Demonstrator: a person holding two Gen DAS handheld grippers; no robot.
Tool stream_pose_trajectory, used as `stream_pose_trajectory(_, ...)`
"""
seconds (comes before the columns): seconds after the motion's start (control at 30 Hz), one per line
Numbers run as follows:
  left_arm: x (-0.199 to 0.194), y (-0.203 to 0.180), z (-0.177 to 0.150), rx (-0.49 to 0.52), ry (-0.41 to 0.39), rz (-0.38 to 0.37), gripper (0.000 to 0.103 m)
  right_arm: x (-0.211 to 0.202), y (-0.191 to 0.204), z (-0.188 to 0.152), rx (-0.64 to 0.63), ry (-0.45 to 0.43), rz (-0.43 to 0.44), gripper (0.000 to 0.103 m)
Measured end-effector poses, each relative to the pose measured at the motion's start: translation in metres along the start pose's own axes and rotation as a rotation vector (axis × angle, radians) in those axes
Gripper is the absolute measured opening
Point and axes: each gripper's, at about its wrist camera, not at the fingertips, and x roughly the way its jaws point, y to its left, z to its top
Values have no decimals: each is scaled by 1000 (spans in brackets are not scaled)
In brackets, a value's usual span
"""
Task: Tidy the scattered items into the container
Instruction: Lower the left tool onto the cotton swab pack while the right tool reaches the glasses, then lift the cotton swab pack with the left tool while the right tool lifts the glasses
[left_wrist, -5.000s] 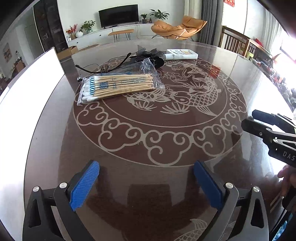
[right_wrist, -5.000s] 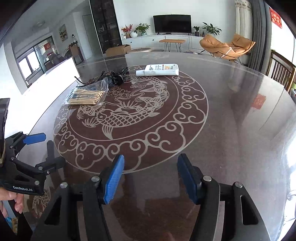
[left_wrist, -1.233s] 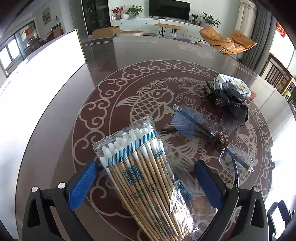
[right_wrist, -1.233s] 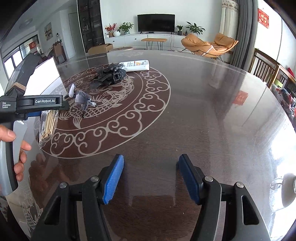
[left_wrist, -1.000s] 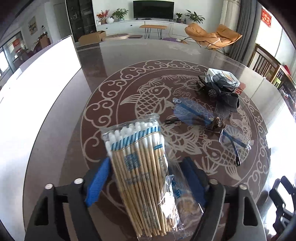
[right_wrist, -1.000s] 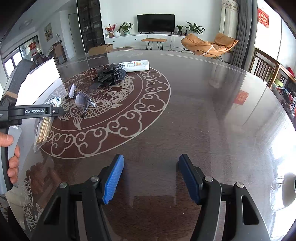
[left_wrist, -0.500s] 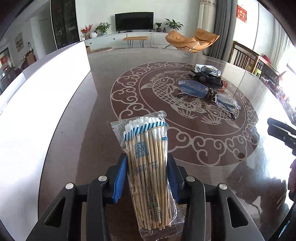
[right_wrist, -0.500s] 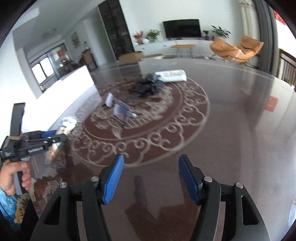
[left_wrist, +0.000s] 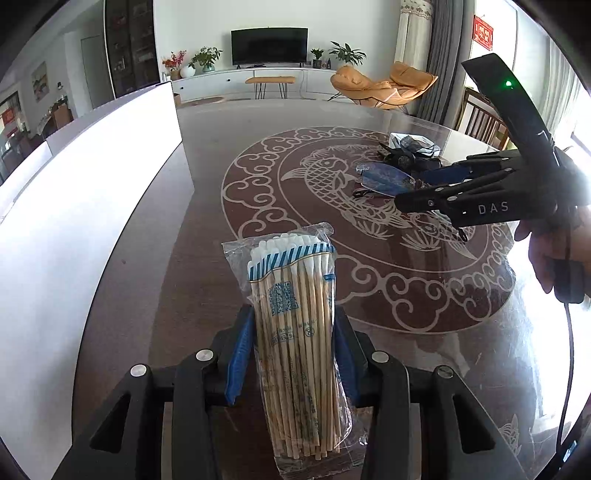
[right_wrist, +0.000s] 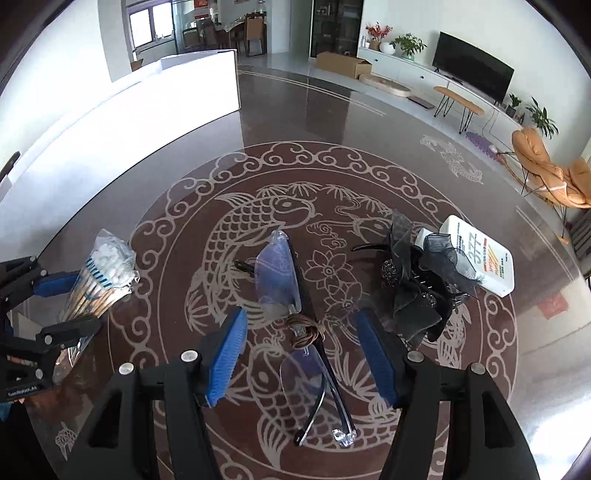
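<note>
While the left gripper (left_wrist: 293, 354) is clamped on a clear bag of cotton swabs (left_wrist: 295, 332), holding it clear of the glass-topped table (left_wrist: 207, 206), the tidying looks barely begun. That bag sits at the six o'clock edge of the left wrist view, wooden sticks pointing toward the camera and white tips away; in the right wrist view the same bag appears at nine o'clock, pinched between blue pads. The right gripper (right_wrist: 301, 354) hangs over a pair of rimless glasses (right_wrist: 295, 314) lying on the carp pattern at the table's centre. Its jaws stand apart and have just been closing a little, with the bridge of the glasses between them, but the pads do not press on anything yet. At about two o'clock from the glasses lies a black gauze hair clip (right_wrist: 417, 284), and just beyond it, touching or nearly so, a white tube with printed lettering (right_wrist: 480, 258) lies on its side. A tall white box (left_wrist: 92, 206), probably the container, fills the nine o'clock side of the left wrist view; its inside is hidden, so nothing can be said of what it holds. Judging by this, one item is lifted but not yet dropped in, one is about to be gripped, and two lie untouched on the table.
</note>
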Motion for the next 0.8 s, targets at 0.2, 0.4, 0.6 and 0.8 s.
stream_pose_trajectory(0.2, -1, -2, 0, 1, 0, 3, 42, -9, 0, -20, 38, 35, -6, 23)
stream_pose_trajectory(0.4, -4, 2, -4, -13, -7, -57, 41, -65, 1, -113, 162, 3, -63, 23)
stream_pose_trajectory(0.6, -2, -5, -3, 28, 6, -82, 67, -102, -9, -181, 279, -92, -147, 26)
stream_pose_trajectory(0.8, 1, -12, -6, 51, 44, 2, 86, -109, -14, -182, 305, -139, -120, 39)
